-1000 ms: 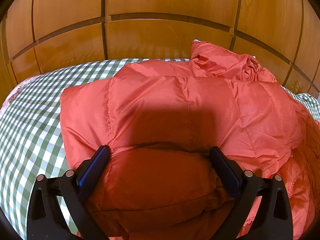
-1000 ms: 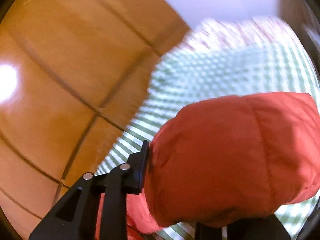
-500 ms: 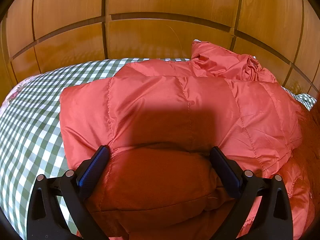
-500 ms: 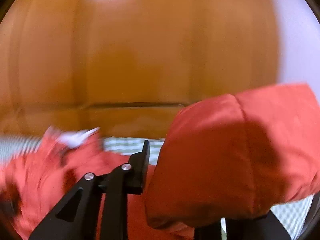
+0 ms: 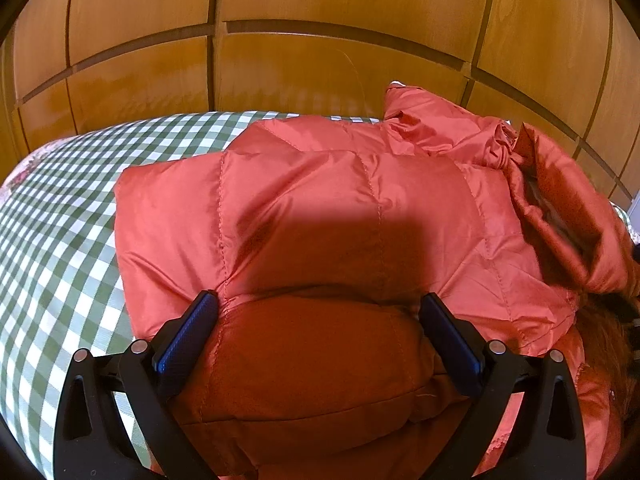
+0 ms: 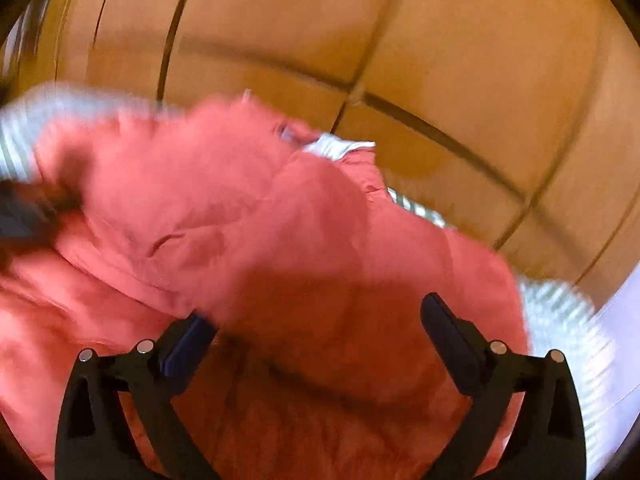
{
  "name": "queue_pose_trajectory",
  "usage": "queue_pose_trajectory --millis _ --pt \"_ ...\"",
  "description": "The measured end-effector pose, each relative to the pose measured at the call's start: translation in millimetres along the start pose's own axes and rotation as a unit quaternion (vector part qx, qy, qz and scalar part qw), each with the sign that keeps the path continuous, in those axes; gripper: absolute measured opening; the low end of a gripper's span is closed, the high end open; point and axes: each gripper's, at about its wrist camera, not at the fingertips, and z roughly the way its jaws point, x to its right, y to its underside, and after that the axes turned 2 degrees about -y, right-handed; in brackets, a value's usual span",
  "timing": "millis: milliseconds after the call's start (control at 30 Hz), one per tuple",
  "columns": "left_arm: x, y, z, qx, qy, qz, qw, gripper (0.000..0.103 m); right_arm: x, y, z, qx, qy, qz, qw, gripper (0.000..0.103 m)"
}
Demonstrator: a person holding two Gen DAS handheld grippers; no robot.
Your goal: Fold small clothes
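- Glossy honey-coloured wooden panels (image 5: 320,68) fill the background, split by dark grooves into large rectangles.
- A green-and-white checked bedcover (image 5: 60,216) spreads below them; its far left edge shows a floral print.
- Warm light reflects softly off the wood.

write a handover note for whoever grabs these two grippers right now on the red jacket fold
Left gripper: jaws wide, pressed down around a puffed fold of the red jacket, not pinching it.
Right gripper: jaws have just been opening; the sleeve it carried now lies on the jacket between them, released.
Jacket lies on the checked bedcover before the wooden wardrobe.
Done: near side and that sleeve folded in.
Left: hood, final fold, flatten.
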Motion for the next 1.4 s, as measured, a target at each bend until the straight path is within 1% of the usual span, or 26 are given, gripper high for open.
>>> queue_pose_trajectory --millis 133,167,200,233,267,300,333,367,400,500,533,567,667,700,767,833,867,900,933,1000,1067,1133,1200,1233,1333,1400 --pt "1 -5 -5 -0.003 0.001 -0.002 1.0 0.099 31 19 -27 0.017 0.022 0.058 0.998 0.101" --pt "0 -9 -10 -0.002 0.008 -0.01 0.9999 0.099 41 19 -32 0.02 0.028 0.081 0.996 0.101" --pt "-2 -11 -15 0.001 0.02 -0.022 0.9996 0.099 51 24 -47 0.022 0.035 0.104 0.994 0.101" --pt "-6 -16 -25 0.01 0.045 -0.049 0.9977 0.099 65 31 -52 0.024 0.045 0.134 0.99 0.101" --pt "-8 -20 -33 0.018 0.066 -0.074 0.995 0.099 70 37 -61 0.024 0.055 0.157 0.986 0.101" --pt "-9 -27 -45 0.03 0.096 -0.108 0.989 0.099 82 38 -61 0.024 0.067 0.182 0.981 0.101" --pt "-10 -31 -51 0.036 0.115 -0.126 0.9847 0.099 92 44 -62 0.021 0.083 0.211 0.974 0.101" --pt "-6 -36 -57 0.043 0.14 -0.14 0.9791 0.099 108 53 -65 0.015 0.104 0.251 0.962 0.101" --pt "2 -43 -60 0.042 0.162 -0.143 0.9755 0.099 119 59 -66 0.01 0.119 0.281 0.952 0.101" --pt "29 -56 -57 0.019 0.197 -0.121 0.9726 0.099 147 84 -67 -0.003 0.15 0.38 0.913 0.101" --pt "42 -59 -51 0.008 0.207 -0.108 0.9724 0.099 157 96 -68 -0.008 0.151 0.412 0.899 0.101" --pt "55 -62 -43 -0.005 0.209 -0.095 0.9732 0.099 162 102 -64 -0.012 0.145 0.43 0.891 0.101" --pt "82 -63 -14 -0.055 0.207 -0.073 0.974 0.099 175 116 -55 -0.03 0.114 0.471 0.874 0.101" --pt "91 -62 0 -0.08 0.211 -0.075 0.9713 0.099 176 117 -53 -0.03 0.109 0.474 0.873 0.101" --pt "101 -58 13 -0.096 0.225 -0.079 0.9665 0.085 174 112 -53 -0.024 0.104 0.468 0.877 0.101" --pt "113 -57 21 -0.097 0.214 -0.074 0.9691 0.049 169 114 -52 -0.02 0.097 0.467 0.879 0.101" --pt "117 -59 21 -0.098 0.225 -0.075 0.9665 0.038 169 113 -45 -0.021 0.094 0.469 0.878 0.101" --pt "120 -61 19 -0.101 0.232 -0.076 0.9644 0.025 169 113 -44 -0.022 0.092 0.471 0.877 0.101" --pt "121 -64 14 -0.095 0.236 -0.076 0.964 0.013 168 112 -40 -0.023 0.091 0.471 0.877 0.101" --pt "115 -76 -8 -0.047 0.253 -0.081 0.963 0.008 167 114 -40 -0.022 0.091 0.471 0.877 0.101" --pt "102 -81 -22 -0.014 0.243 -0.089 0.9658 0.007 166 114 -40 -0.022 0.091 0.471 0.877 0.101" --pt "93 -78 -20 -0.015 0.226 -0.088 0.97 0.007 165 113 -41 -0.022 0.092 0.469 0.878 0.101" --pt "84 -63 -6 -0.033 0.191 -0.072 0.9785 0.007 164 110 -37 -0.027 0.097 0.46 0.882 0.101" --pt "80 -55 0 -0.041 0.185 -0.072 0.9792 0.007 162 107 -37 -0.03 0.1 0.453 0.885 0.101" --pt "66 -26 18 -0.046 0.19 -0.097 0.976 0.007 149 89 -36 -0.039 0.094 0.402 0.91 0.101" --pt "61 -13 23 -0.034 0.201 -0.108 0.973 0.007 136 72 -30 -0.051 0.08 0.346 0.933 0.101"
